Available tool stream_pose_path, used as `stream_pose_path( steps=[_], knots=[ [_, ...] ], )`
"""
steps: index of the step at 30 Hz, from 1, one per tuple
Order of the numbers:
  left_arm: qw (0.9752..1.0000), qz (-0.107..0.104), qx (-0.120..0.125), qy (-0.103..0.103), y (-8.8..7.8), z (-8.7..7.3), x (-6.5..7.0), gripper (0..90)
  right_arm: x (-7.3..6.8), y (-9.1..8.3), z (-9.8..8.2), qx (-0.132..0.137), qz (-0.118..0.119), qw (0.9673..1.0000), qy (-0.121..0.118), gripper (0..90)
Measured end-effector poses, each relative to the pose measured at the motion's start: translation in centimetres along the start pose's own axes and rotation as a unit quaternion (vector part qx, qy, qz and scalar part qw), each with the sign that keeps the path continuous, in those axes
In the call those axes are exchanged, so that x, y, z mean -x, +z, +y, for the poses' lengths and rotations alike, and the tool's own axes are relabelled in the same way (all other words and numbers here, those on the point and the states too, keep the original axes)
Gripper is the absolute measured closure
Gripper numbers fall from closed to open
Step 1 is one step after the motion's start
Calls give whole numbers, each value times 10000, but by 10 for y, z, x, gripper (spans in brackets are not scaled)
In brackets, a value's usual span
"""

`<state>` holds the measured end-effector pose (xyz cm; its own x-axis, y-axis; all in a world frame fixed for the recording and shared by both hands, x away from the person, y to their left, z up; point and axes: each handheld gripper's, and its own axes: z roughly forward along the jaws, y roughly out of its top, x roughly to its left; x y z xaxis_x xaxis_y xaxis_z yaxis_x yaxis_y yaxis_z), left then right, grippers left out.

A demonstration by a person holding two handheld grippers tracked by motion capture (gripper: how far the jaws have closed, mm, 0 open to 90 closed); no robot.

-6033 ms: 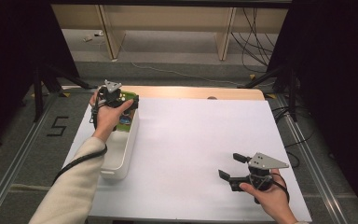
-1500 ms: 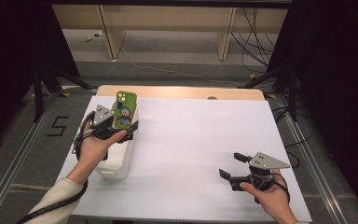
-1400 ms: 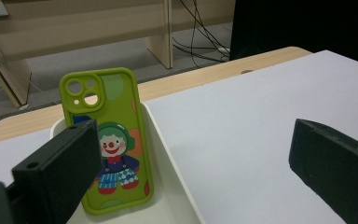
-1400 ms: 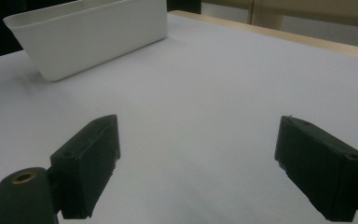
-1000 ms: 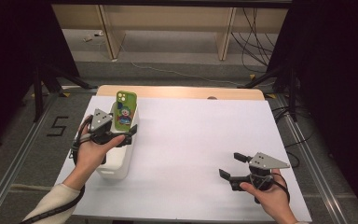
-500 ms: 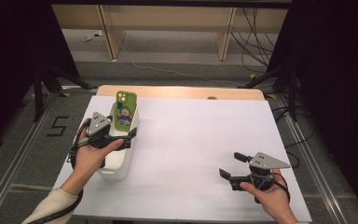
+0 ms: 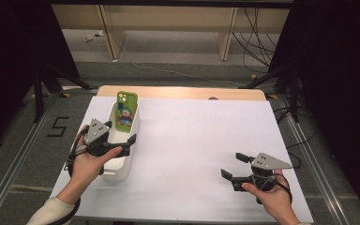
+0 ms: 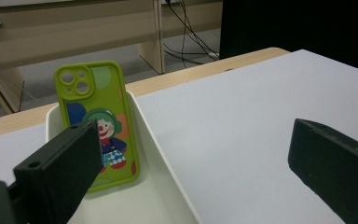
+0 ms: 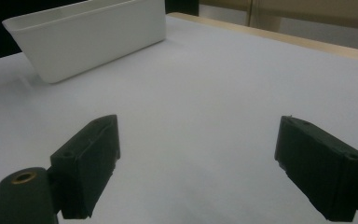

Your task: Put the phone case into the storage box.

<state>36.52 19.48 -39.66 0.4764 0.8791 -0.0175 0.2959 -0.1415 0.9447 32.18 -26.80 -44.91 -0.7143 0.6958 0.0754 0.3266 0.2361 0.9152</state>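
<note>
From above, a green phone case stands propped at the far end of a long white tray on the table. The left gripper hovers over the tray's near half, jaws wide and empty; the right gripper rests low near the table's front right corner, also open.

The left gripper view looks along parted jaws at the case, upright against the tray's end wall, untouched.

The right gripper view faces bare tabletop, the tray well off.

The placing looks done; the next move likely calls for drawing the left hand clear without knocking the case over.
</note>
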Motion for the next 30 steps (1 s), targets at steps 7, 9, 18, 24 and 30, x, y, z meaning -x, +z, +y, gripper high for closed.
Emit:
stream_pose_path(
  steps=[7, 9, 18, 24, 30],
  knots=[
    [10000, -27, 14, -20, -7, -4, 0, 28, 0, 0, 0, 3, -7, 10000, 6, 151],
    [10000, -38, 4, -30, -9, -6, 0, 28, 0, 0, 0, 6, -9, 10000, 2, 151],
    [9999, -112, -5, -31, -14, -10, 2, 29, 1, 0, 1, 32, -15, 10000, 2, 151],
    [9999, -126, -10, -35, -17, -13, 2, 31, 0, 0, 1, 35, -11, 10000, 3, 151],
    [9998, -172, 26, -25, -21, -15, 3, 32, 1, 0, 1, 33, -22, 10000, 1, 151]
  ],
)
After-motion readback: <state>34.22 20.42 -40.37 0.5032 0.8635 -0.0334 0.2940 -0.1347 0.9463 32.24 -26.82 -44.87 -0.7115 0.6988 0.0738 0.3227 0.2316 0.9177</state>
